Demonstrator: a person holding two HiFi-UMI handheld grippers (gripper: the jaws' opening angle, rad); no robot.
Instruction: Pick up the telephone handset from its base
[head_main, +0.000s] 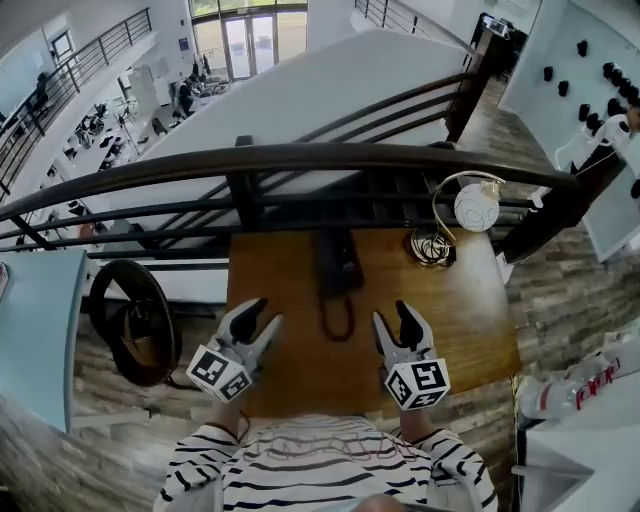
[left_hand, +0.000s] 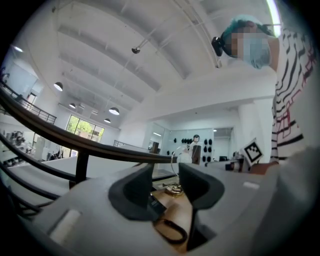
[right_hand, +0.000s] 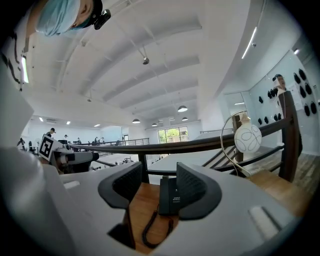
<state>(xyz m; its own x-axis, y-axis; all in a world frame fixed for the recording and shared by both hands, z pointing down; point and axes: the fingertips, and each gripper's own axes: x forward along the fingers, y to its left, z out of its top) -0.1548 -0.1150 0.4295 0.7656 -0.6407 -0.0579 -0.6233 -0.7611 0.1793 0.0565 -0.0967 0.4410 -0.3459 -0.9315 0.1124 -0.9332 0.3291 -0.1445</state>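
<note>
A black telephone (head_main: 338, 260) stands at the far middle of the wooden table (head_main: 470, 320), its handset lying on the base and its coiled cord (head_main: 337, 318) looping toward me. In the right gripper view the telephone (right_hand: 168, 196) shows between the jaws, still well ahead. My left gripper (head_main: 263, 318) is open to the left of the cord, nothing between its fingers. My right gripper (head_main: 396, 322) is open to the right of the cord, also empty. In the left gripper view part of the telephone (left_hand: 156, 202) and cord (left_hand: 172, 231) show past the left gripper (left_hand: 166, 186).
A desk lamp with a white globe shade (head_main: 477, 206) and a coiled base (head_main: 432, 246) stands at the table's far right corner. A dark railing (head_main: 300, 160) runs behind the table. A round black object (head_main: 130, 320) sits on the floor at left.
</note>
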